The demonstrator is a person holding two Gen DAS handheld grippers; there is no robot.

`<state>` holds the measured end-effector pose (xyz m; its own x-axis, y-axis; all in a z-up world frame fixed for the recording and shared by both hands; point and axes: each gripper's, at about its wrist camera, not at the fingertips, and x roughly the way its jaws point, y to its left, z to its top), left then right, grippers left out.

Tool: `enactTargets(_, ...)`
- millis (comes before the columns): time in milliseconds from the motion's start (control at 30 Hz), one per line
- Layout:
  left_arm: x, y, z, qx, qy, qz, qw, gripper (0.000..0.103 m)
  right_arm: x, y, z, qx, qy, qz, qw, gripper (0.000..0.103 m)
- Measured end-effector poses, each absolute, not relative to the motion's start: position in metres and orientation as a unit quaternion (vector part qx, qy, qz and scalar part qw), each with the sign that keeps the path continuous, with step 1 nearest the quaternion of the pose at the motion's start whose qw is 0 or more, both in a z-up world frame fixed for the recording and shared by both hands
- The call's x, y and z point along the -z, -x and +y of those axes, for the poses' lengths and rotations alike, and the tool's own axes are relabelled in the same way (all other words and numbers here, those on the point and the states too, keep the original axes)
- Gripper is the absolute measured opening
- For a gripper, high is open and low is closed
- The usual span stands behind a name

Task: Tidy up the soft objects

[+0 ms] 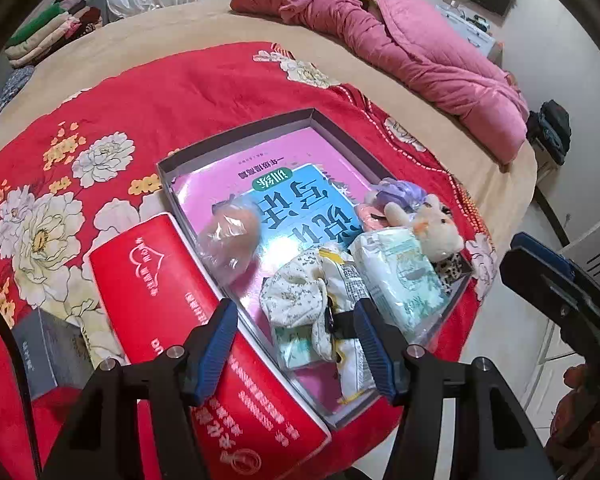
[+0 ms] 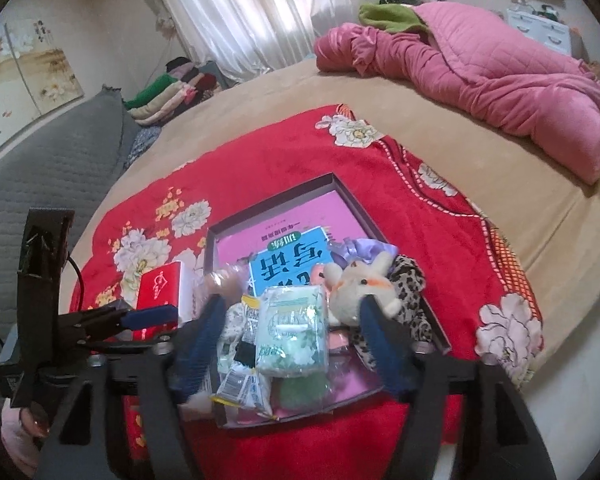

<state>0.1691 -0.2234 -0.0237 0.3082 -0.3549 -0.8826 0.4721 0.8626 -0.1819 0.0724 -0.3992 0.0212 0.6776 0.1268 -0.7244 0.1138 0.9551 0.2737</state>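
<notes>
— What sort of place was it?
— A home bedroom. There was a wide bed (image 2: 440,152) with a red floral blanket (image 2: 284,148), a pink quilt (image 2: 500,76), folded clothes (image 2: 168,88) and white curtains (image 2: 236,12).

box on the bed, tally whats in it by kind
Inside the grey box:
book: 1
tissue pack: 1
plush bunny: 1
scrunchies, floral, purple, leopard: 3
snack packet: 1
clear-wrapped item: 1
Total: 8
</notes>
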Motion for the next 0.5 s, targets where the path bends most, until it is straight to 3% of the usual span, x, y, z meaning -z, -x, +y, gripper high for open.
enactTargets(500,-0.024,-0.118,-0.194,0.254,-0.049,0.482,0.837,0.064,-0.056,-0.019,-0.365,0.030,-0.099,0.378,0.920,0.074)
